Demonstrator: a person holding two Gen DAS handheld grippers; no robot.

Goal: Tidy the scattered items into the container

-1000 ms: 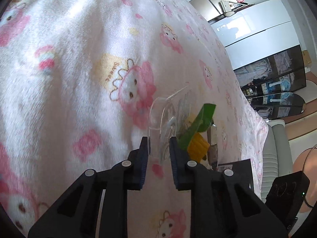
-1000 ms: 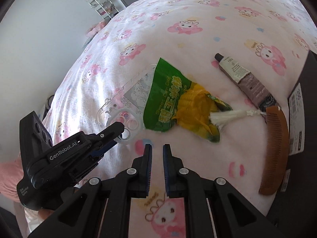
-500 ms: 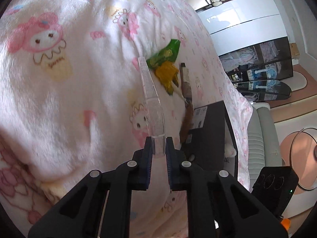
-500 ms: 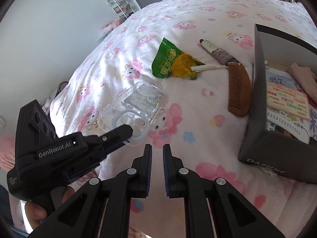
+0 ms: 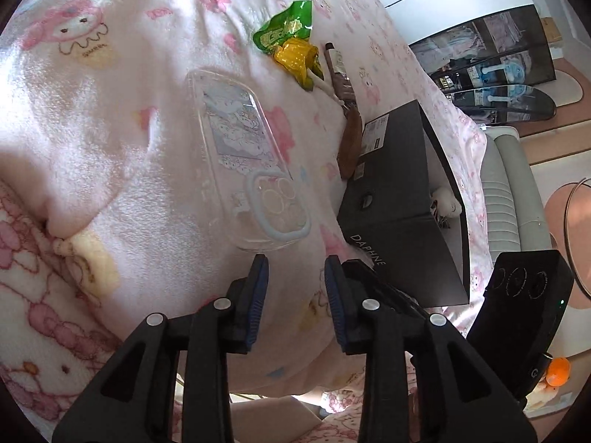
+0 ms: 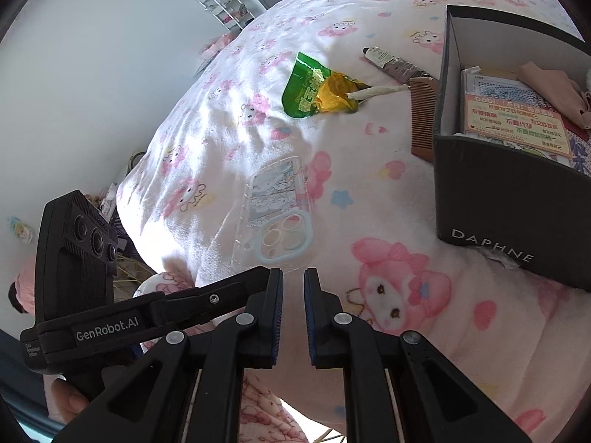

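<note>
Left tongs [image 5: 296,269] opening, empty, clear phone case [image 5: 247,162] beyond, right tongs [image 6: 293,284] nearly closed, box [image 6: 509,192] contents visible only rightward

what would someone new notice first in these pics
A clear phone case printed with cartoons lies flat on the pink cartoon-print blanket, just beyond the left gripper, whose jaws are opening with nothing between them. Farther back sits a green and yellow snack packet. To the right stands an open black box marked DAPHNE, already holding printed papers.
</note>
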